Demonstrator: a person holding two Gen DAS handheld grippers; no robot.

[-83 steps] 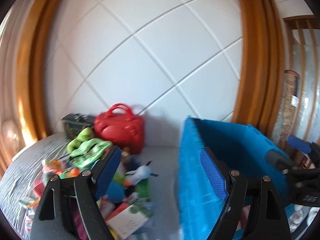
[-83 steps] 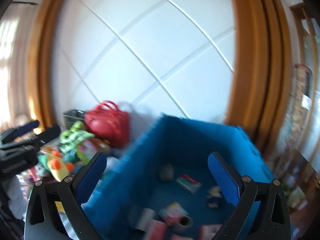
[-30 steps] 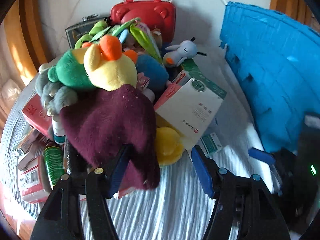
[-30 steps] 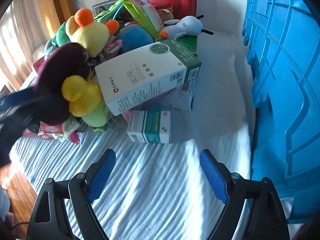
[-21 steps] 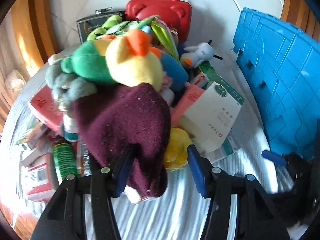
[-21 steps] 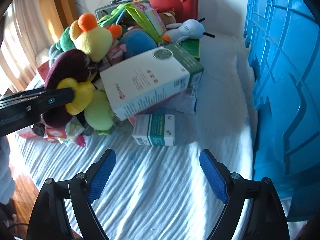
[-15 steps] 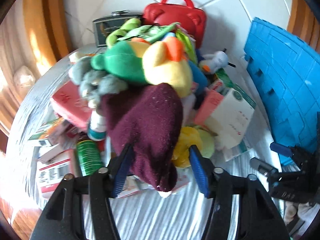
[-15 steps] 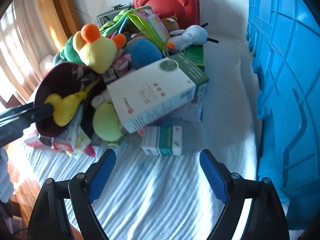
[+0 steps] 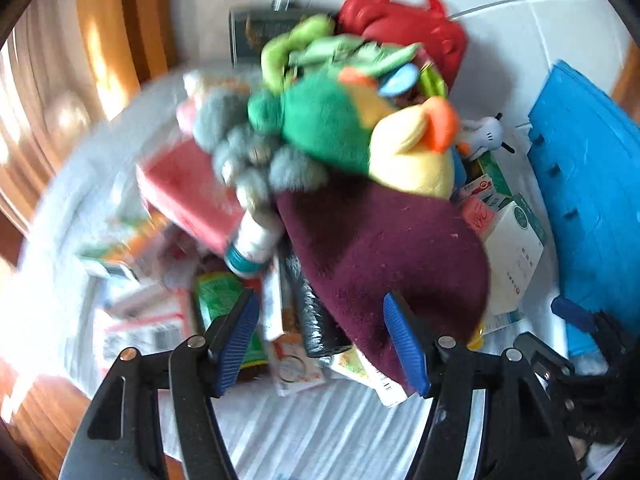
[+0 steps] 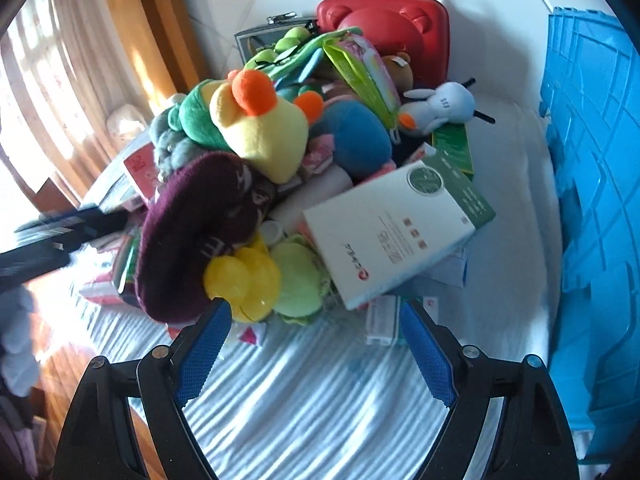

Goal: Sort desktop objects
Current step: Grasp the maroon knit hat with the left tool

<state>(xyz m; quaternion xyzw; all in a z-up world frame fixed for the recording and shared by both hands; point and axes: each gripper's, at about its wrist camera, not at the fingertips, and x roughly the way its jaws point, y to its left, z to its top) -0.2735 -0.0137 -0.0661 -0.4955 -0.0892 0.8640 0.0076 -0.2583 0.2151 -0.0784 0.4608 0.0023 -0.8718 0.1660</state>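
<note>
Lying beside open left tongs [image 9: 324,338]' right finger: maroon hat [image 9: 384,248].

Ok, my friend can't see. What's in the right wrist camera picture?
The open right gripper hovers over a striped cloth, facing a heap of toys and boxes: a maroon hat, a yellow plush duck, a white-and-green box. A red case stands behind; a blue crate is right.

Maroon knit hat [image 10: 192,236]: fuzzy matt cloth. Yellow plush [image 10: 260,132]: soft fleece. Red case [image 10: 384,20]: smooth glossy plastic. White box [image 10: 396,232]: satin cardboard. Blue crate [image 10: 596,208]: ribbed matt plastic. Desk [image 10: 320,396] cover: striped, wrinkled cloth.
</note>
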